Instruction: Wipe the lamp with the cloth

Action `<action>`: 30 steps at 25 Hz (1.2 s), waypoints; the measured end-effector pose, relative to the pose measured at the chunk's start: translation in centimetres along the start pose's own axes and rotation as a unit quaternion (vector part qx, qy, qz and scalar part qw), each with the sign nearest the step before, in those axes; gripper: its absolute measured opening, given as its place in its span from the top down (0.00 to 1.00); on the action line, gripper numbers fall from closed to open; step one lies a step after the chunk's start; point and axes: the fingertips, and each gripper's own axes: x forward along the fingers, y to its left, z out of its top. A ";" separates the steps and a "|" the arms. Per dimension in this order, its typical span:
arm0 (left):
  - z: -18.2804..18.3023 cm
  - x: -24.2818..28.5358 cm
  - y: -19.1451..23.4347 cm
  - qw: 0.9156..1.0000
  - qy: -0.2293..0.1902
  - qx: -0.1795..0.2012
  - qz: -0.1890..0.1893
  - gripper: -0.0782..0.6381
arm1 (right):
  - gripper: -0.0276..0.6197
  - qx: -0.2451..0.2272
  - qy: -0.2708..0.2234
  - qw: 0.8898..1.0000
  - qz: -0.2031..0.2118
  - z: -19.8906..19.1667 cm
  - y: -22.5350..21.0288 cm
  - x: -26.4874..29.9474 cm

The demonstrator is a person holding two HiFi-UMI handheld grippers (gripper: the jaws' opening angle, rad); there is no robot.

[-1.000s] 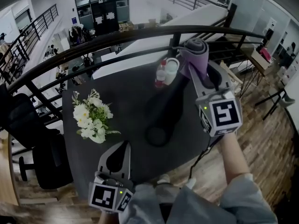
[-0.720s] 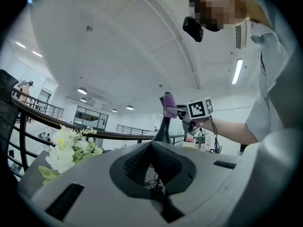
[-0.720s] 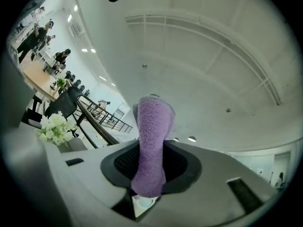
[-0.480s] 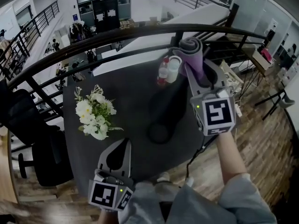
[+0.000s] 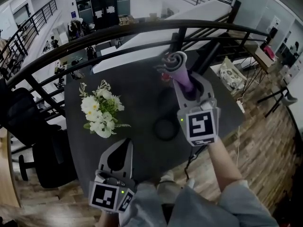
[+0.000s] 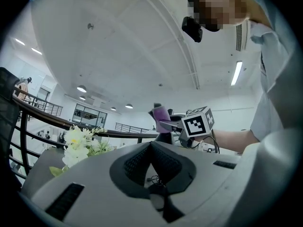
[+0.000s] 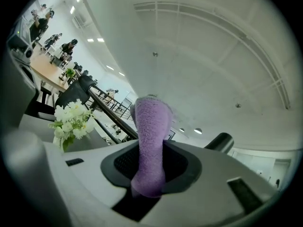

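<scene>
Right gripper (image 5: 187,86) has its 2 jaws closed tight on a purple cloth (image 5: 179,65), which is rolled and sticks up past the jaw tips; the right gripper view shows the fuzzy cloth (image 7: 150,141) pinched in the middle of the dark pads of the right gripper (image 7: 149,167), filling the gap. Its marker cube (image 5: 201,126) carries a black-and-white square pattern, the only print that can be made out, and the left gripper view shows the same cube (image 6: 198,122). The left gripper (image 5: 125,145) sits low at the near edge of the dark round table (image 5: 132,89), pressed shut with nothing between its jaws; in its own view the left gripper (image 6: 151,148) has its 2 pads meeting in a closed V. The black lamp (image 5: 164,129) stands on the table with its round base just left of the right gripper, its upper part hidden behind that gripper, so contact with the cloth cannot be told. A bunch of white flowers (image 5: 100,112) lies on the table to the left, well apart from the lamp.
</scene>
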 end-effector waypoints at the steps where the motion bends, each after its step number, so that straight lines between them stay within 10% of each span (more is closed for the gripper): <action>1: -0.1 -0.2 0.2 1.000 0.002 -0.001 -0.001 0.88 | 0.78 0.003 0.004 1.000 0.003 -0.2 0.7 0.0; 16: -0.2 -2.3 1.8 1.000 0.010 0.007 -0.008 0.88 | 0.78 0.057 0.051 0.994 0.073 -2.4 10.1 -1.0; 30: -0.3 2.5 -2.9 0.998 0.014 0.016 -0.066 0.88 | 0.78 0.089 0.080 0.991 0.067 -6.8 6.4 -7.1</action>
